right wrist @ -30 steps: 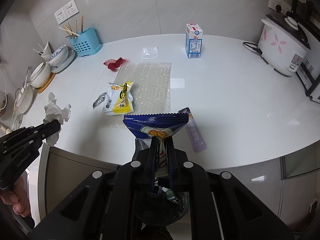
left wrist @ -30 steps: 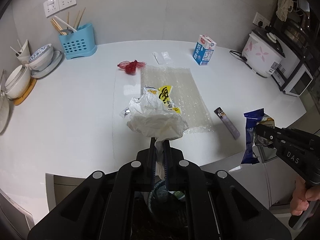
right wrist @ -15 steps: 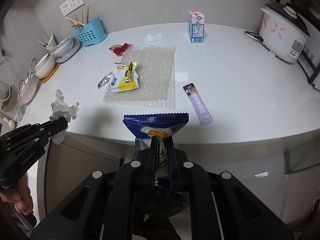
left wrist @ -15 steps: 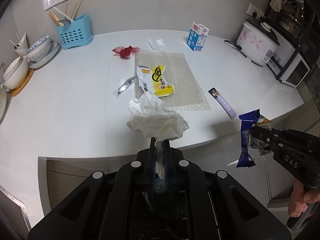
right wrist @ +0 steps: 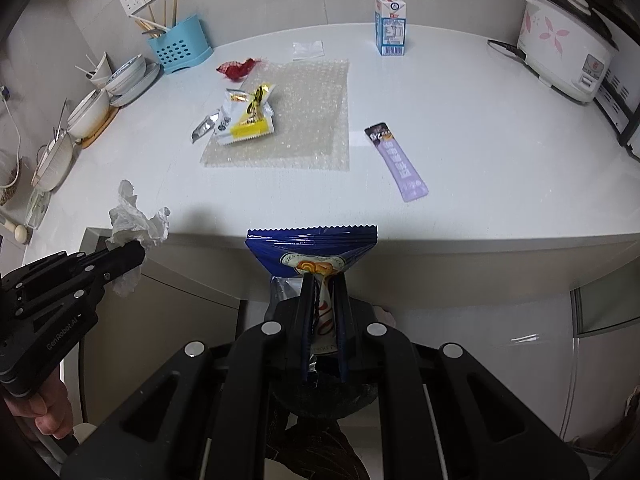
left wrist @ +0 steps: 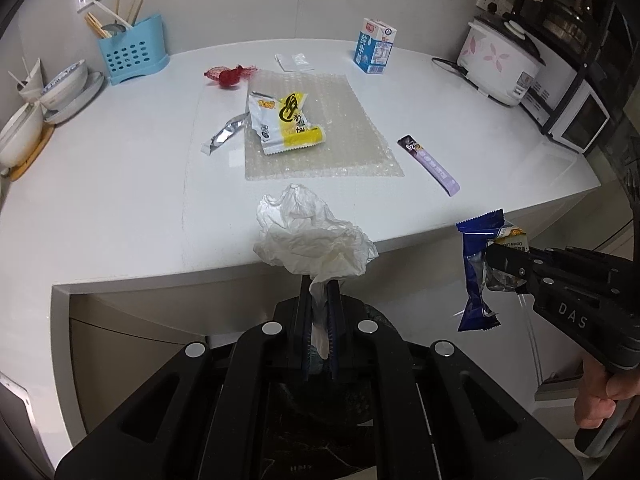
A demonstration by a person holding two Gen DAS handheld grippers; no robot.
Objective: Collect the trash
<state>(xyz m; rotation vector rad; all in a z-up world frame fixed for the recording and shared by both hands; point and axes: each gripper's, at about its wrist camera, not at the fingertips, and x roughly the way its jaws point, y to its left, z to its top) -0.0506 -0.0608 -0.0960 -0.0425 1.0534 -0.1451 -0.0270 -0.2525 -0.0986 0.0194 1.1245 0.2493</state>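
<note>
White tissue (left wrist: 314, 242), crumpled, was clamped between the fingers of the left gripper (left wrist: 320, 300), which hung off the front edge of the counter (left wrist: 120, 208). At 3 o'clock from it, the right gripper (left wrist: 494, 266) pinched a blue wrapper (left wrist: 476, 264), also out past the counter edge. The right wrist view showed that wrapper (right wrist: 312, 254) gripped tight in closed fingers, with the left gripper (right wrist: 134, 254) and its tissue (right wrist: 134, 220) at 9 o'clock.

More trash lay on the counter. A yellow packet (left wrist: 286, 122) rested on the left part of a sheet of bubble wrap (left wrist: 344, 140), with a silver wrapper (left wrist: 224, 134) just beside it at 9 o'clock. A purple sachet (left wrist: 430, 164) lay at 3 o'clock from the sheet, apart from it. A red net (left wrist: 230, 76) sat at the sheet's 11 o'clock corner, and a clear plastic bag (left wrist: 294, 61) just beyond its far edge.

A milk carton (left wrist: 375, 45) stood upright at 1 o'clock. A rice cooker (left wrist: 500, 60) stood at the far right. A blue utensil holder (left wrist: 134, 54) with chopsticks stood at 10 o'clock by the wall, and stacked bowls (left wrist: 64, 84) sat along the left edge.
</note>
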